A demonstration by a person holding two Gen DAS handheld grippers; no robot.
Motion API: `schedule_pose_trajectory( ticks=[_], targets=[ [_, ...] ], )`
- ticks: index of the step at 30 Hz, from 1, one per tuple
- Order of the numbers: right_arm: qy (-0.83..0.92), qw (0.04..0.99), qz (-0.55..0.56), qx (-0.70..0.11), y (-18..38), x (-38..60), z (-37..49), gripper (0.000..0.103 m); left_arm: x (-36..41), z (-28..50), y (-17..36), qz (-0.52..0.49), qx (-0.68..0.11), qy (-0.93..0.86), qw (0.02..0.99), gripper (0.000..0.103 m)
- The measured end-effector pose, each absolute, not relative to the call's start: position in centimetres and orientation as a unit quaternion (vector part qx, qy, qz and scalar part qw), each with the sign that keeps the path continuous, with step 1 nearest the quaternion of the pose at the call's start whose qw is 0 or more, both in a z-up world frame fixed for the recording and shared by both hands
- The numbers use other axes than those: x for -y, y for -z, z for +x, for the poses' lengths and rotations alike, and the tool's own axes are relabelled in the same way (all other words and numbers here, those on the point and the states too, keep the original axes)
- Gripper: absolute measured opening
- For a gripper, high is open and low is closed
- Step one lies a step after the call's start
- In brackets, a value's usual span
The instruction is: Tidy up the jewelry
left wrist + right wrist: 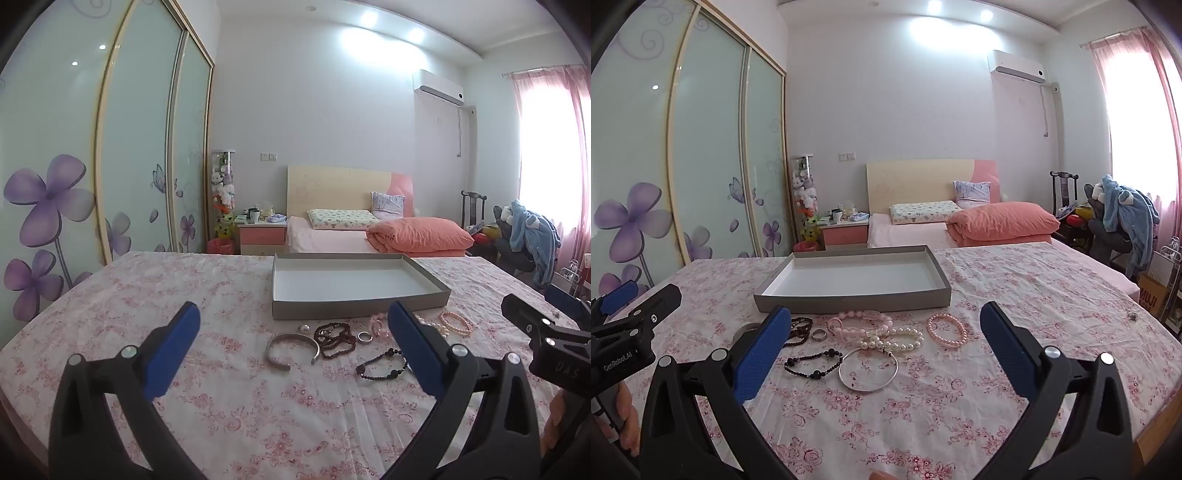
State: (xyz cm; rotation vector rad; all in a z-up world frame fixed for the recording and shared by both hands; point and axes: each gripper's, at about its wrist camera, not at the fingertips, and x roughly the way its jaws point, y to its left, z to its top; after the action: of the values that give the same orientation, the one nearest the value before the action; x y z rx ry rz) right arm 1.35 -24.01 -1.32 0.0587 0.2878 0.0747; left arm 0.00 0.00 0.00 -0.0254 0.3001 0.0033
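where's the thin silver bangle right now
In the right wrist view the silver bangle lies on the floral cloth, nearest the camera, touching the pearl bracelet, right of the black bead bracelet.

Pink-flowered tablecloth [1015, 288], grey box [849, 301], blue fingers [761, 354].

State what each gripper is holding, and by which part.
Nothing is held. The left gripper and right gripper both stand open above the cloth, and the bracelets lie untouched.

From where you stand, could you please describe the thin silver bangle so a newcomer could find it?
Start at the grey tray on the floral cloth. Before its near wall lies the jewelry; nearest the camera is the thin silver bangle, just below the white pearl bracelet. It alone is a closed, plain wire hoop, beadless.
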Motion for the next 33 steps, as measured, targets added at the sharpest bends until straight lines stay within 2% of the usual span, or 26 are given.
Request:
schedule_pose_trajectory(
  ticks=[33],
  targets=[
    [-0.037, 0.988, 0.029, -0.145, 1.32, 23.98, 1.48, 0.101, -0.02, 0.02, 0.0, -0.016, -0.153, -0.002, 0.988, 0.099]
  ],
)
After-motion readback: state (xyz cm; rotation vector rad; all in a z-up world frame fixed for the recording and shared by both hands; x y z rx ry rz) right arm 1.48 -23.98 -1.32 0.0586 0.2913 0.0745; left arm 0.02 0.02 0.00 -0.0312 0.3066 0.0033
